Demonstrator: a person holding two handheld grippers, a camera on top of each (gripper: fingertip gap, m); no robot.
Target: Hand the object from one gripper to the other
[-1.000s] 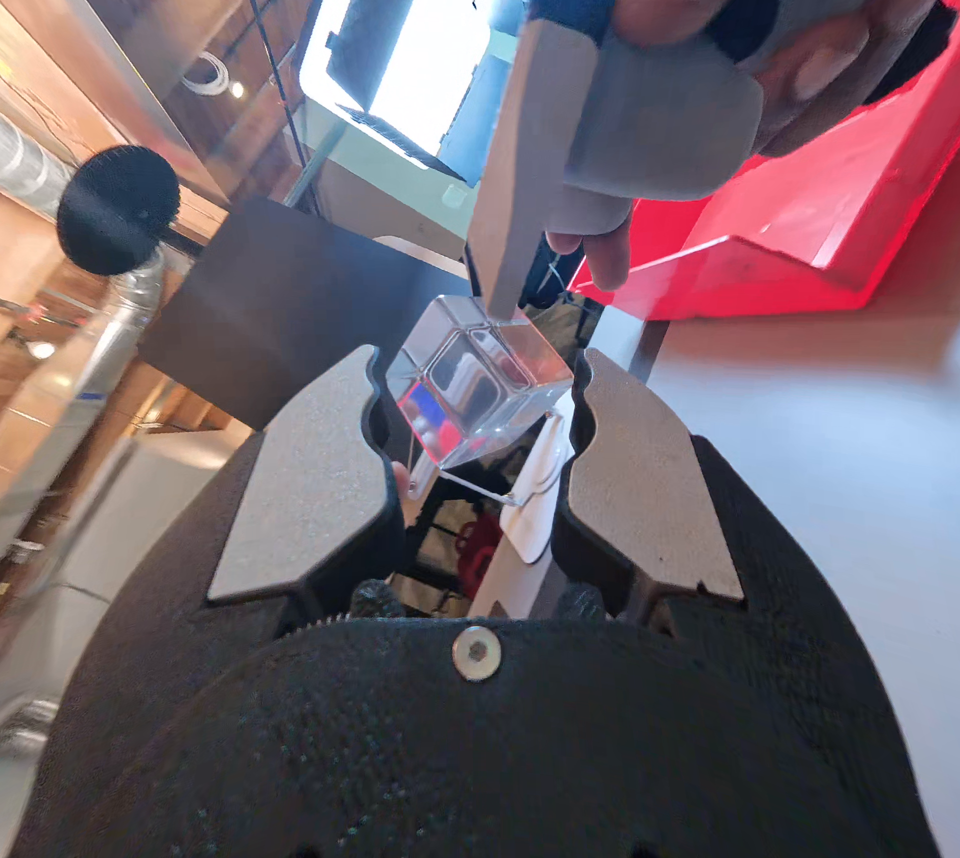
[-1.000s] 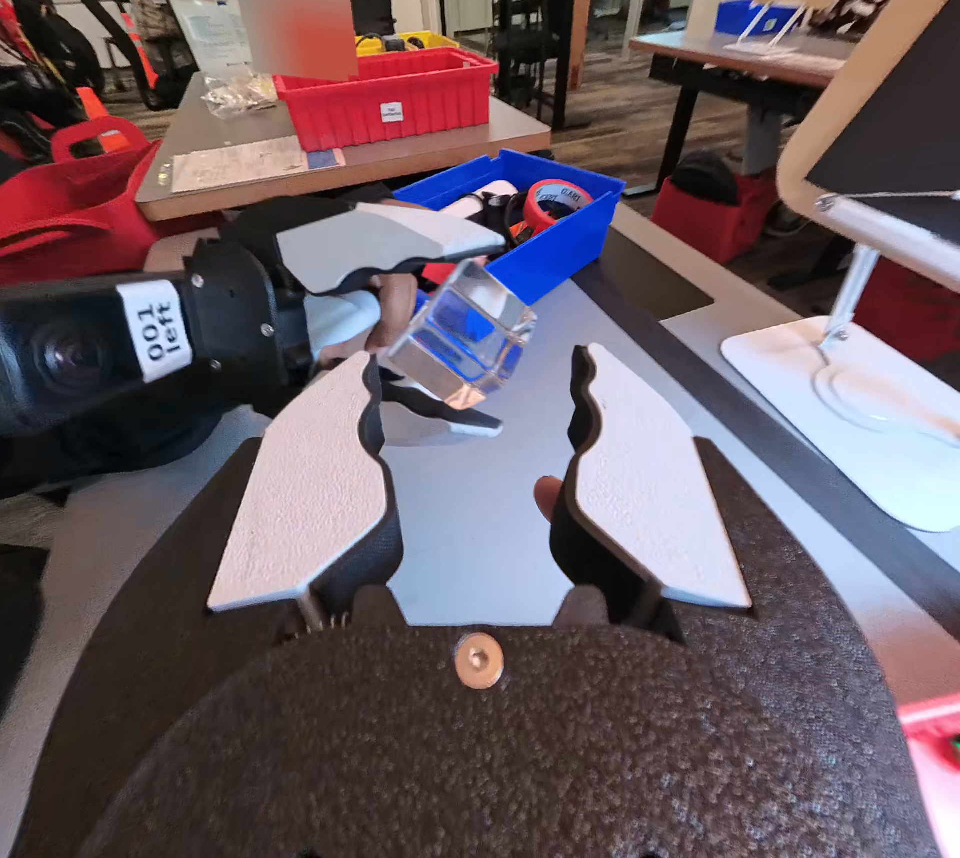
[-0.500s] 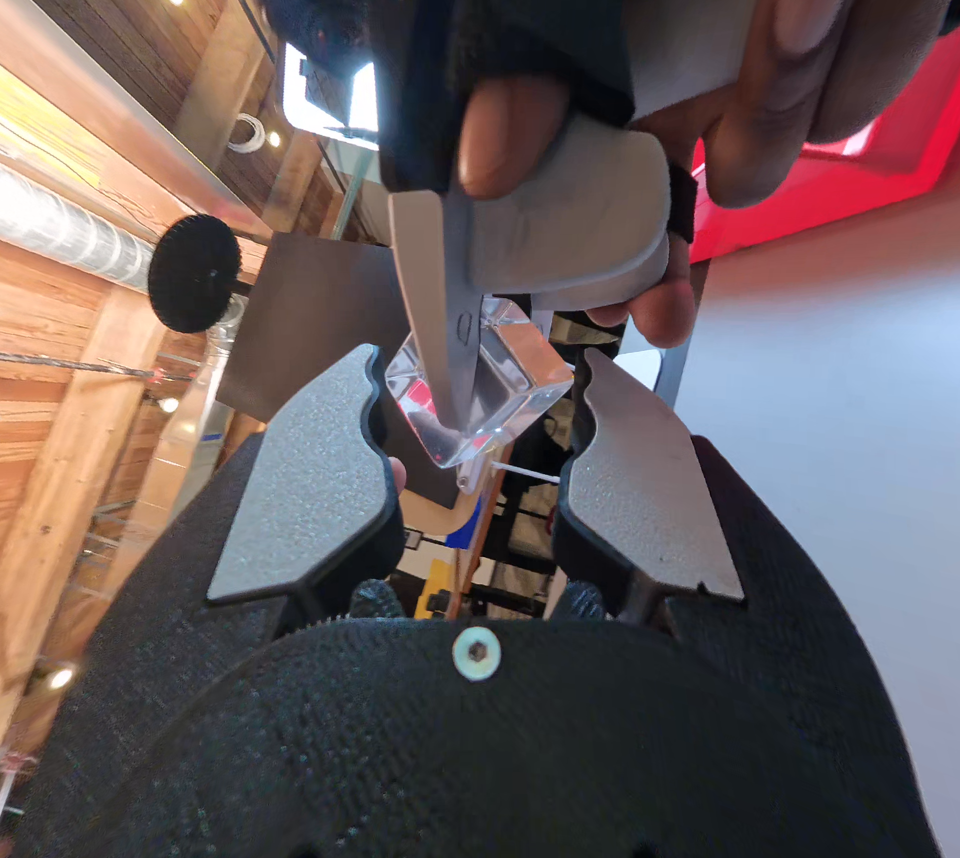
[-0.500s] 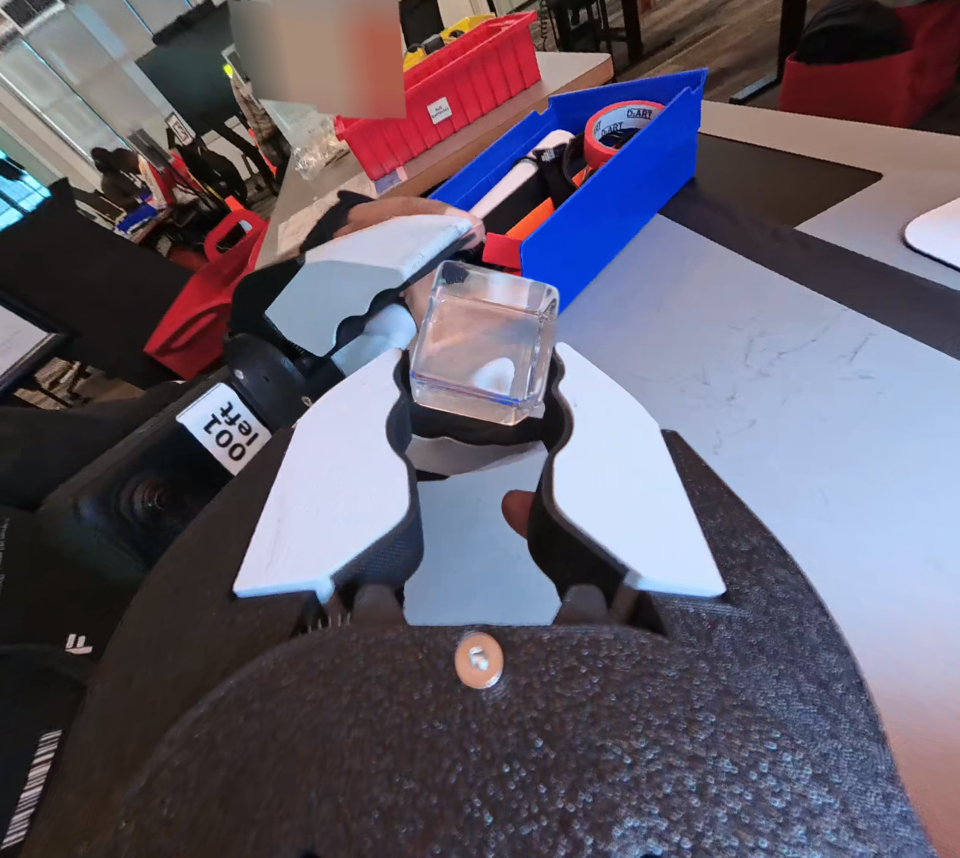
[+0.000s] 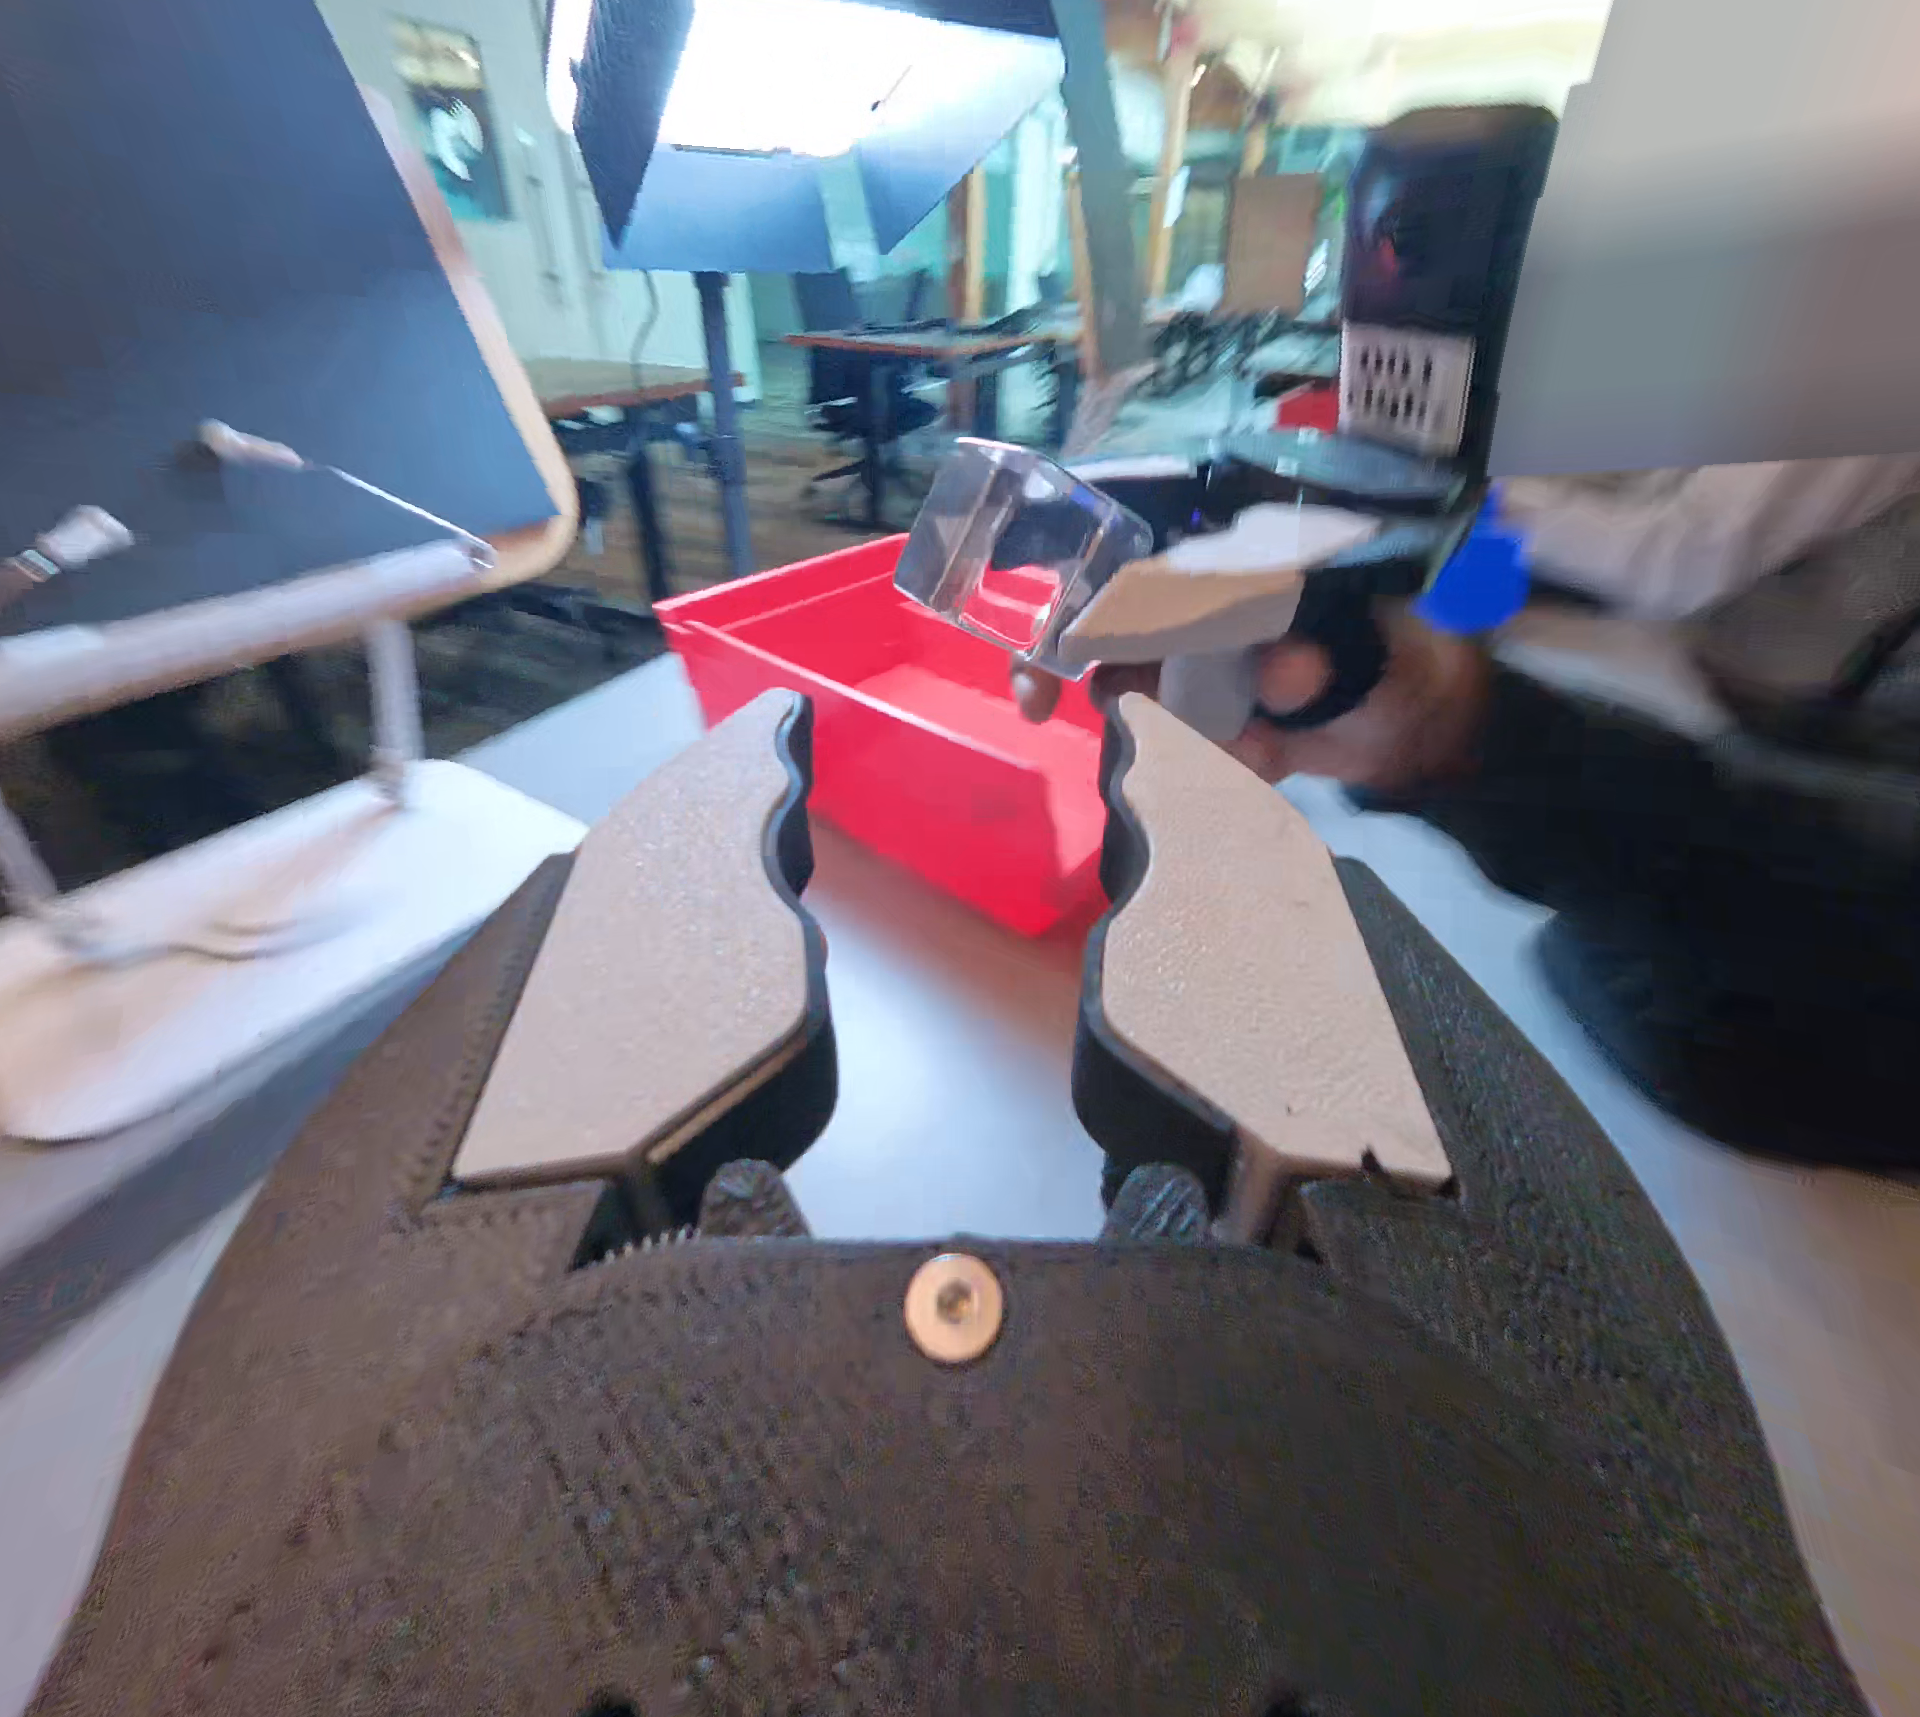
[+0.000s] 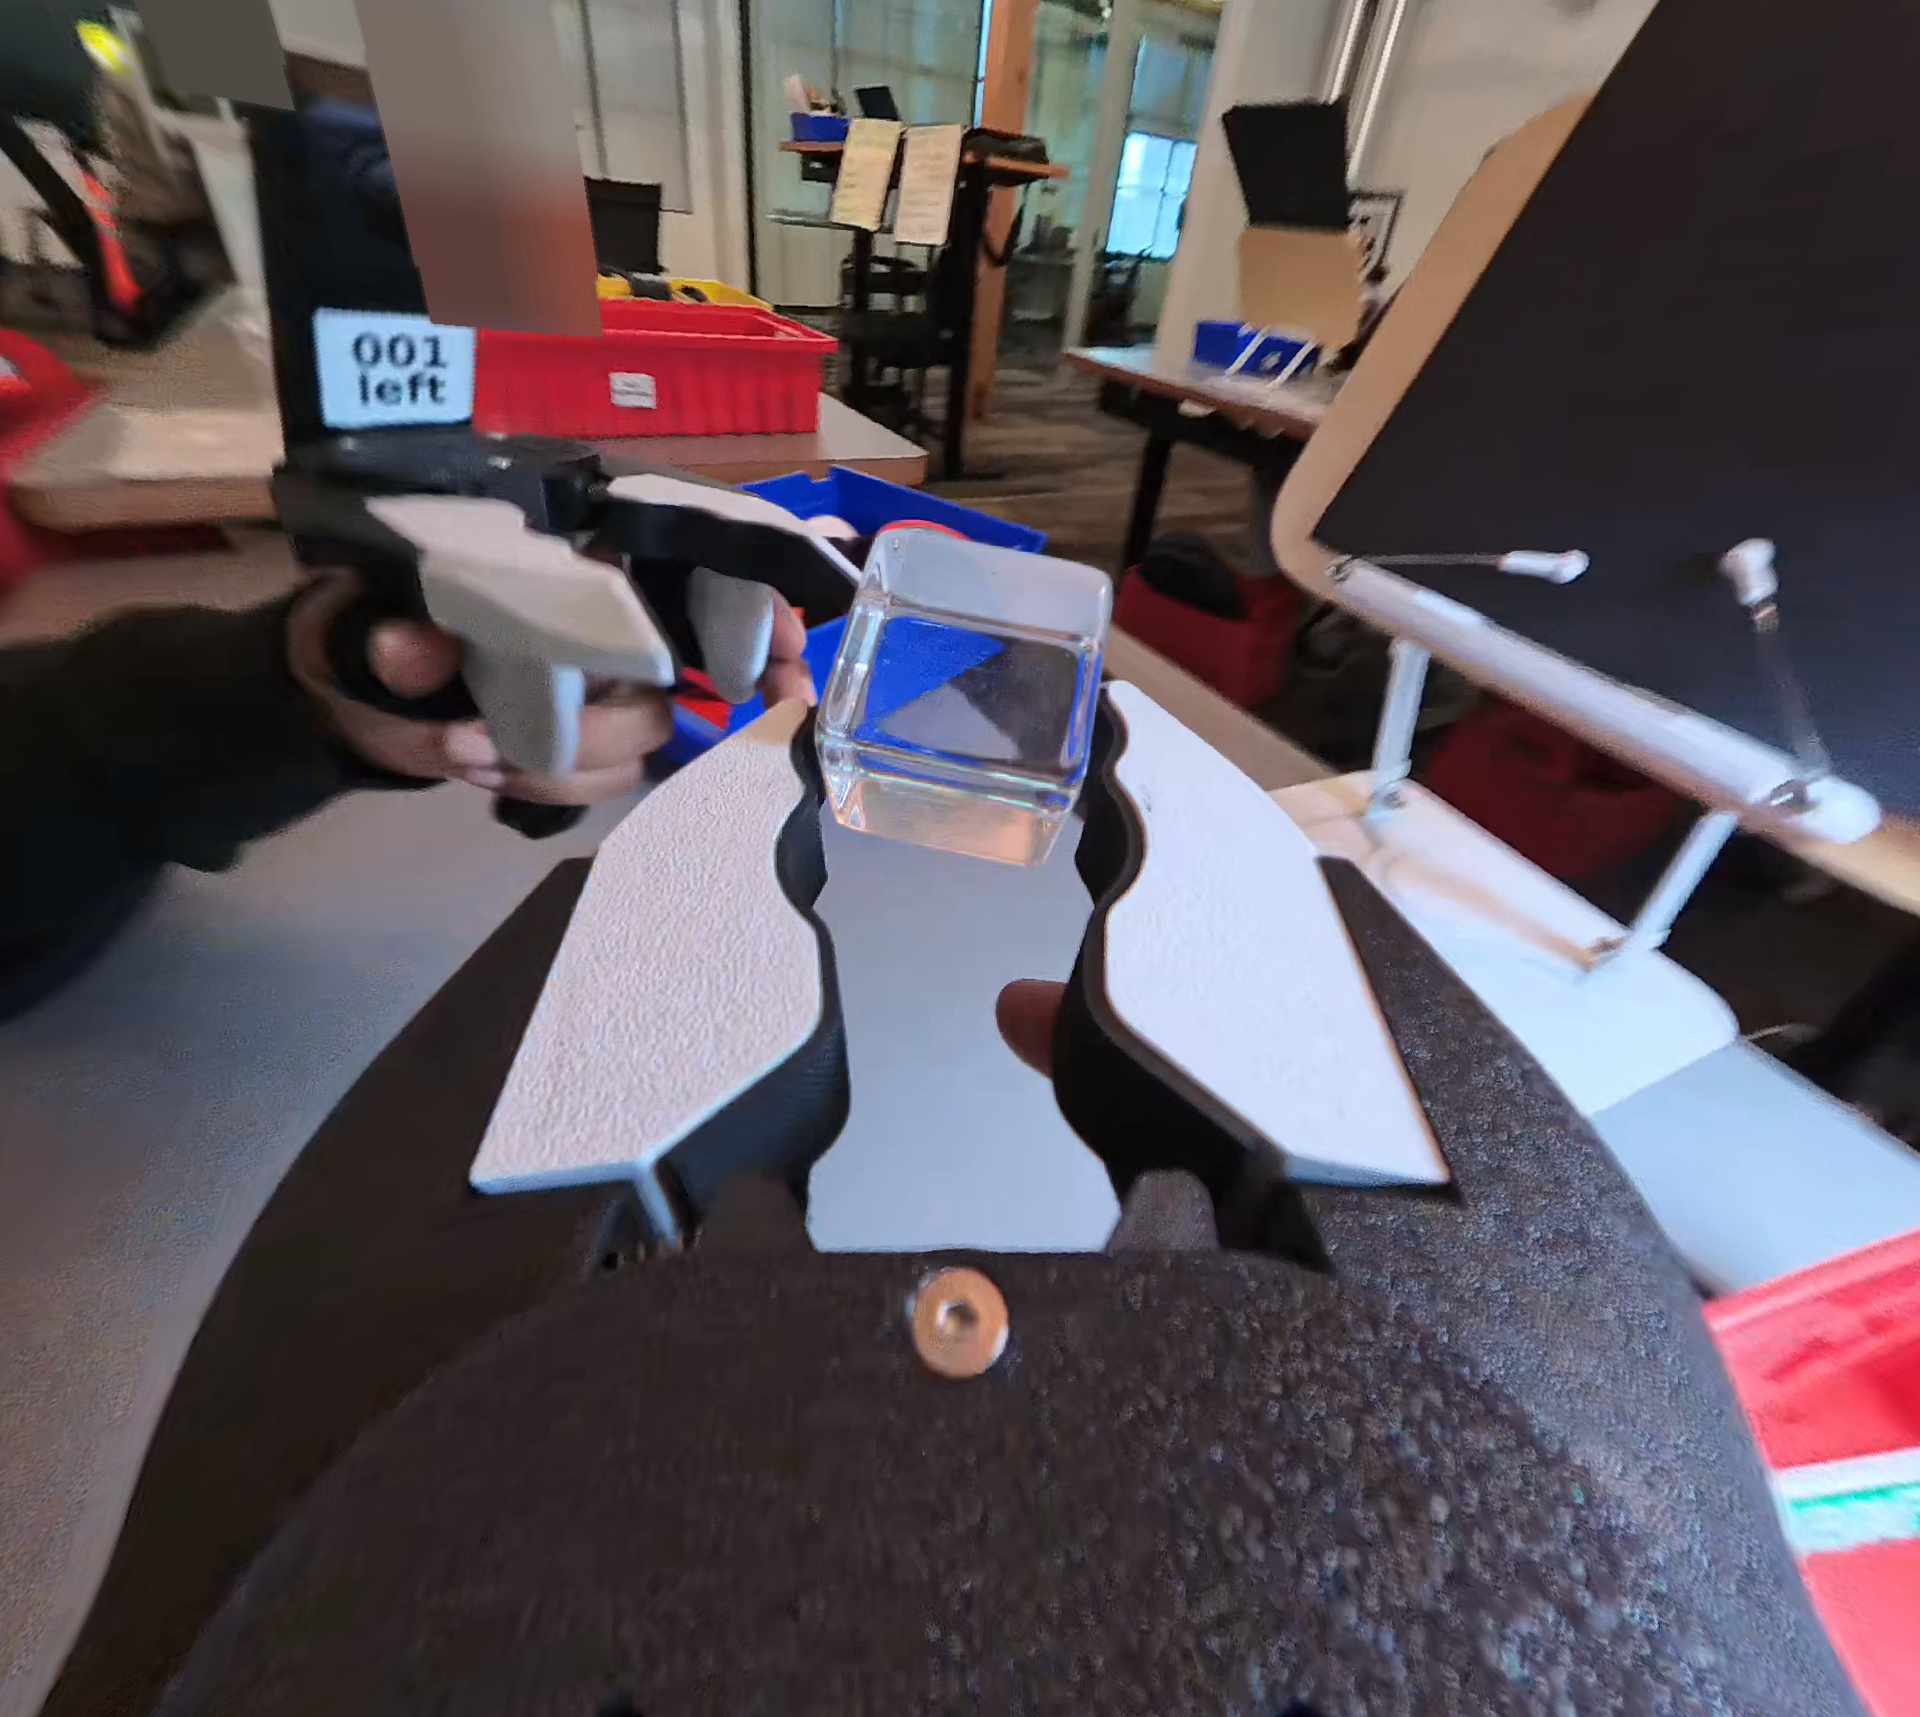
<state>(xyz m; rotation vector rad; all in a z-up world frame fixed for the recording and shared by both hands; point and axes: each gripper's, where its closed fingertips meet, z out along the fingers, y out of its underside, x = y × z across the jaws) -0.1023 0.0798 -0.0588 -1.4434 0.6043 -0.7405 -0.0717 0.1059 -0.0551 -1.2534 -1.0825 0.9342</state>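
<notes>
A clear glass cube [image 6: 961,701] sits between the fingertips of my right gripper [image 6: 956,727], which is shut on it and holds it above the grey table [image 6: 208,1096]. My left gripper [image 5: 956,722] is open and empty. In the left wrist view the cube [image 5: 1018,555] shows ahead and a little right, held by the right gripper [image 5: 1195,597], apart from my left fingers. In the right wrist view the left gripper [image 6: 540,607] is held by a hand at the left, clear of the cube.
A red bin [image 5: 914,732] stands on the table ahead of the left gripper. A blue bin [image 6: 935,509] with items is behind the cube. A white stand with a dark board [image 6: 1507,919] is on the right. A lit light panel [image 5: 790,36] stands behind.
The cube has passed from my left gripper to my right, whose jaws closed on it. The left gripper let go and drew back; the two now stand apart.
</notes>
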